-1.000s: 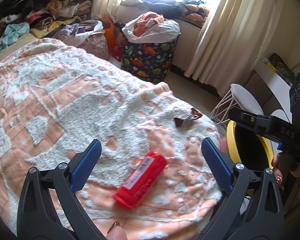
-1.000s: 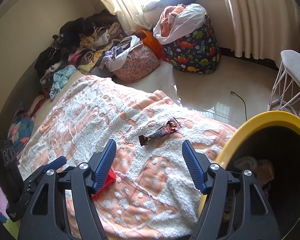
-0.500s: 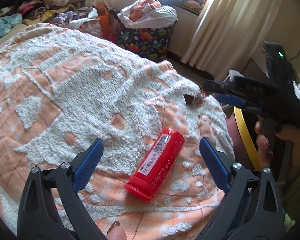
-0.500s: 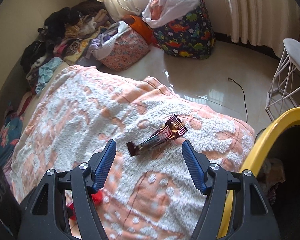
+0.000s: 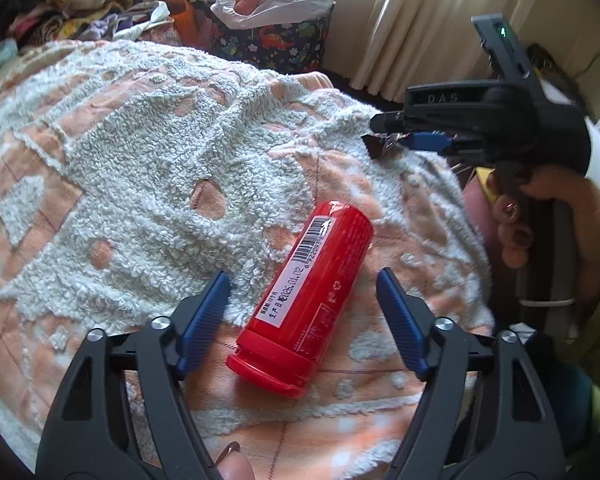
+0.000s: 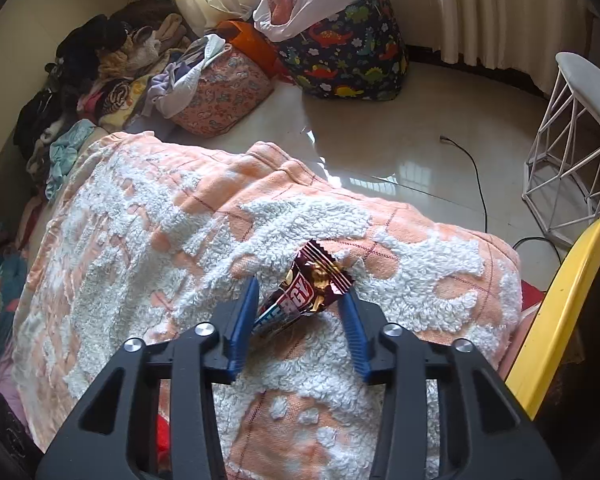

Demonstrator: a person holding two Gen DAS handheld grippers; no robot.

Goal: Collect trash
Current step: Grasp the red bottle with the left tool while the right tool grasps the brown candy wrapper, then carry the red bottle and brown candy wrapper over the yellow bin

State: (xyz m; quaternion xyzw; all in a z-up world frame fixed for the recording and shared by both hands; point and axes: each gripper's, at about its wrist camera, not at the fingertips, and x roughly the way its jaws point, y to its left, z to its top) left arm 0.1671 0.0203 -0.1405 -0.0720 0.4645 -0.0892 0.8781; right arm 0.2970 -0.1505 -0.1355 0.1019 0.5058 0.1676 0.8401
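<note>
A red plastic bottle (image 5: 306, 298) with a white barcode label lies on the orange and white blanket (image 5: 148, 152). My left gripper (image 5: 302, 292) is open, its blue fingers either side of the bottle, apart from it. A brown snack wrapper (image 6: 306, 294) lies on the blanket near its right edge. My right gripper (image 6: 300, 298) is open with narrowed jaws straddling the wrapper; the left pad (image 6: 242, 320) is at its edge. The right gripper also shows in the left wrist view (image 5: 416, 140), at the wrapper (image 5: 380, 145).
A yellow-rimmed black bin (image 6: 560, 308) stands by the bed's right side. A white wire stool (image 6: 576, 128), a dinosaur-print laundry bag (image 6: 348, 56), a floral bag (image 6: 220, 96) and piled clothes (image 6: 92, 80) are on the floor beyond. A black cable (image 6: 476, 176) crosses the tiles.
Both grippers moved forward and down onto the bed. The left jaws narrowed around the red bottle; the right jaws narrowed around the snack wrapper.
</note>
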